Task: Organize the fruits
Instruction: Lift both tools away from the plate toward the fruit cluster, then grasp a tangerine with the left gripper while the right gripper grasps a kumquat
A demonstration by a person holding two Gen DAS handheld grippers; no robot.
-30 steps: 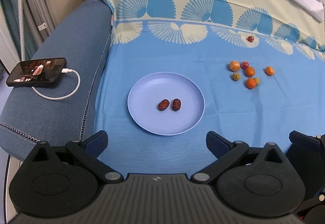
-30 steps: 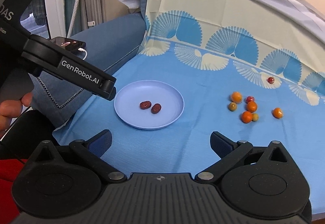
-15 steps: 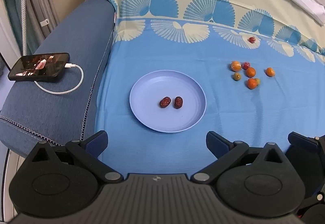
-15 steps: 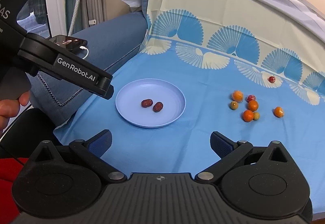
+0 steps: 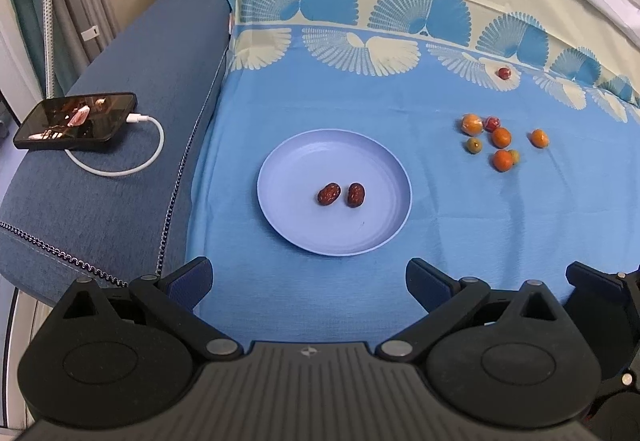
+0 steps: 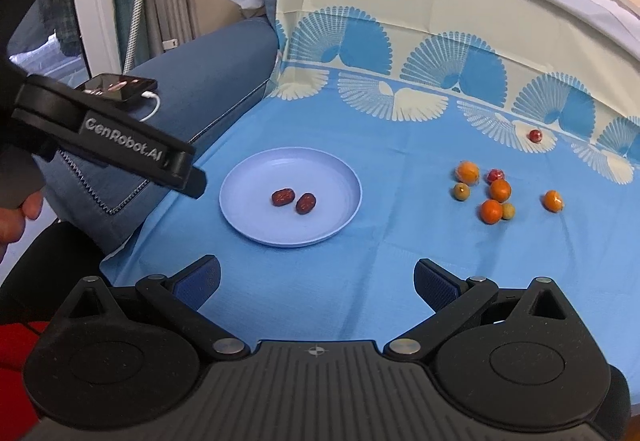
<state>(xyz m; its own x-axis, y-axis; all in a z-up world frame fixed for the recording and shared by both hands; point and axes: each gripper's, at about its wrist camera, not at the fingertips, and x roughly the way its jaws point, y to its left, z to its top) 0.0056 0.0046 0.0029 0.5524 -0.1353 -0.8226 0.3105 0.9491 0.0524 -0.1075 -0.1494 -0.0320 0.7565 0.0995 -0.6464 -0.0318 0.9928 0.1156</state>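
Your left gripper (image 5: 308, 277) and right gripper (image 6: 316, 277) both hang with jaws spread wide and nothing between them, above the near edge of the blue cloth (image 5: 460, 225). Two wrinkled red dates (image 5: 341, 194) already lie side by side in the middle of the plate (image 5: 280, 217). The loose fruit (image 6: 494, 193) sits in a small cluster well to the right of the plate, with one orange fruit (image 6: 553, 200) a little apart and one red fruit (image 6: 534, 135) farther back on the pale pattern. These pieces look tiny, light, round and smooth, so they will likely roll or squirt out. Take each across its widest middle, squeeze gently, and start with an outlying one, since the clustered ones touch.
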